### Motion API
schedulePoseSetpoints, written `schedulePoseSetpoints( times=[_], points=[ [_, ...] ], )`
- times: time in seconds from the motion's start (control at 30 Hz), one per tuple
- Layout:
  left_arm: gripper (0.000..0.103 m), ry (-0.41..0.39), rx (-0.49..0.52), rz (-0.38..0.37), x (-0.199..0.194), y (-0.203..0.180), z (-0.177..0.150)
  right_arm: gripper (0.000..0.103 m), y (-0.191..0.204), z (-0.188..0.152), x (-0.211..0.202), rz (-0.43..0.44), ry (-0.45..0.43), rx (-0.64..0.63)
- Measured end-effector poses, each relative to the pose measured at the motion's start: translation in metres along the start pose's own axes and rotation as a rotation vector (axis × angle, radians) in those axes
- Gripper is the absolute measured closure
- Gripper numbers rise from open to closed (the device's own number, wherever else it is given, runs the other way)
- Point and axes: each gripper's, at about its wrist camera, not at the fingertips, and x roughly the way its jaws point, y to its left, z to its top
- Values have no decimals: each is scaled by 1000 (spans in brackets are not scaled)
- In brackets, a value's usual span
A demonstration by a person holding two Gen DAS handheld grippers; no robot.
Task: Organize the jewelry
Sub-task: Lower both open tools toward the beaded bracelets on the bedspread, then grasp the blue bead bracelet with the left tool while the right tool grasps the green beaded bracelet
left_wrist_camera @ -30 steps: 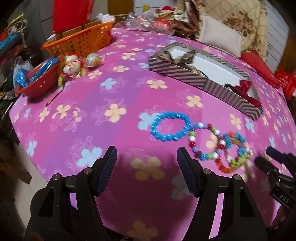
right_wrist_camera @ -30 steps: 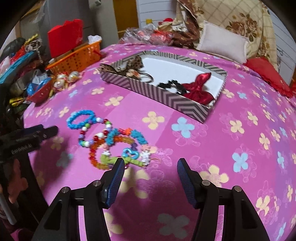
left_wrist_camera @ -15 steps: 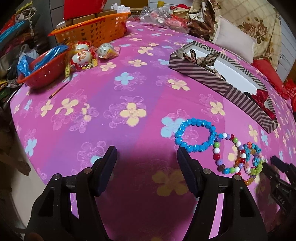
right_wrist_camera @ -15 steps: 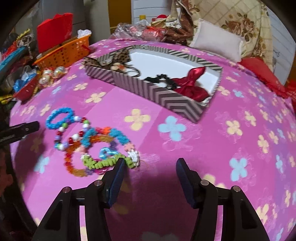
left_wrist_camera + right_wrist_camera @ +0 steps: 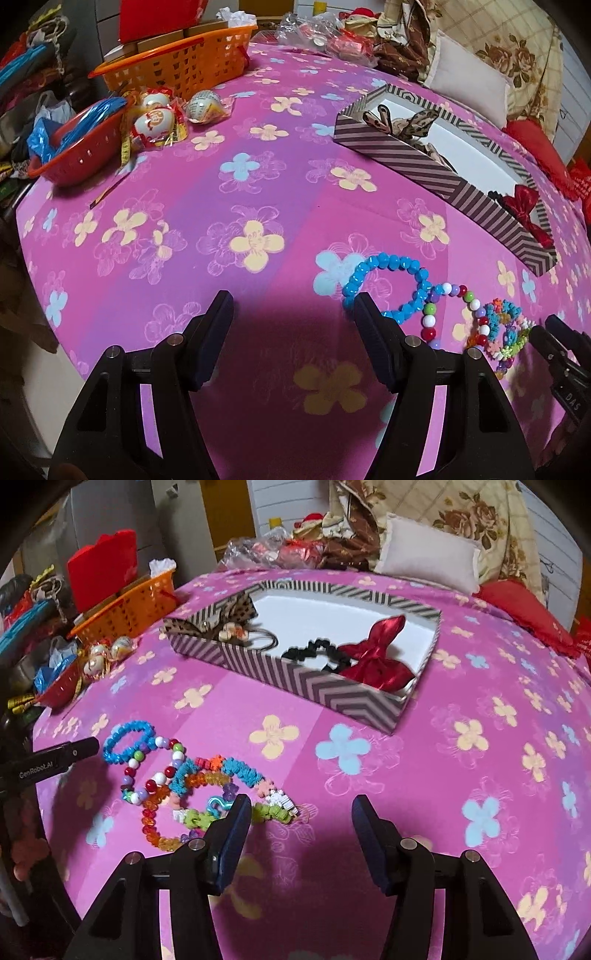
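A pile of bead bracelets lies on the pink flowered cloth: a blue bead bracelet [image 5: 386, 286] [image 5: 127, 741], a mixed white, red and green bead bracelet [image 5: 448, 314] [image 5: 155, 771] and a colourful tangle [image 5: 506, 336] [image 5: 221, 794]. A striped box [image 5: 424, 173] [image 5: 295, 679] holds a red bow [image 5: 376, 657], a black scrunchie [image 5: 314, 651] and a leopard bow [image 5: 225, 618]. My left gripper [image 5: 291, 325] is open and empty, its right finger beside the blue bracelet. My right gripper [image 5: 301, 823] is open and empty, its left finger at the tangle's edge.
An orange basket [image 5: 177, 70] and a red bowl [image 5: 74, 147] with wrapped eggs [image 5: 155, 120] stand at the far left. Pillows [image 5: 428, 559] and clutter line the back. The cloth's edge drops off at the left.
Both grippers have moved lower and closer to the cloth. The bracelets have shifted right in the left view and left in the right view. Both stay open.
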Motion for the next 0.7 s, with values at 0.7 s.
schedulePoseSetpoints(
  times=[0.7],
  points=[
    [35,10,94,38,27,-26,15,53,-20,5,-4,24,2,19]
  ],
)
